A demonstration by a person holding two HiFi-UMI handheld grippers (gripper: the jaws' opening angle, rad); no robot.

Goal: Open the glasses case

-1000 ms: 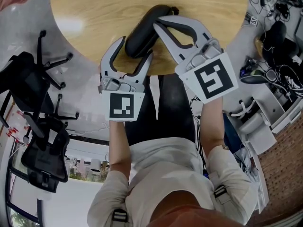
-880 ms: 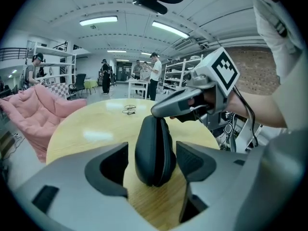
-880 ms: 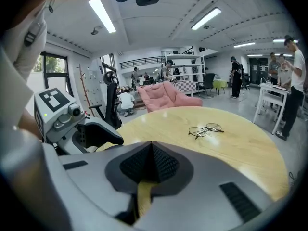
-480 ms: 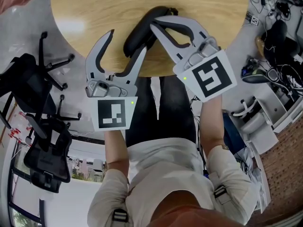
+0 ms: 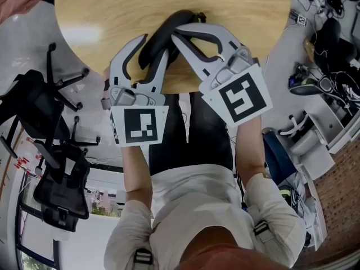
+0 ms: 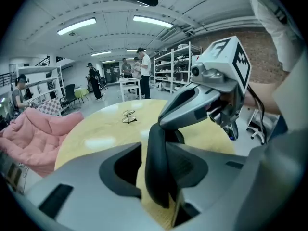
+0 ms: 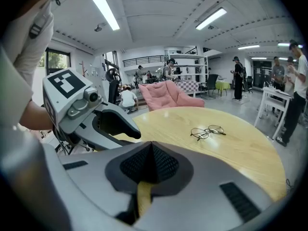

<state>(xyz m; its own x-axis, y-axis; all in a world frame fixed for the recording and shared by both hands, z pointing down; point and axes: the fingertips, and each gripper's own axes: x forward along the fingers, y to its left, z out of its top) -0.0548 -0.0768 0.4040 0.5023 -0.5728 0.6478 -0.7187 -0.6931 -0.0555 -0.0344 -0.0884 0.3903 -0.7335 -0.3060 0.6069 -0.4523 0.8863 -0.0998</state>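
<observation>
Lying slantwise near the front edge of the round wooden table, the black glasses case is flanked by both tongs and looks closed. Its near end is taken between the jaws of the left gripper. These jaws have just been closing, and in the left gripper view they are seen drawn in against the two sides of the case, so that it is pinched between them. The right gripper is brought in from the other side, with its tips laid on the far, upper part of the case. In the right gripper view its ribbed pads are pressed together, and only a strip of table is seen below them. Whether a thin edge of the case is caught at the tips cannot be told. A pair of glasses is left further out on the table, well apart from the case. A black office chair is seen on the floor at the left.
</observation>
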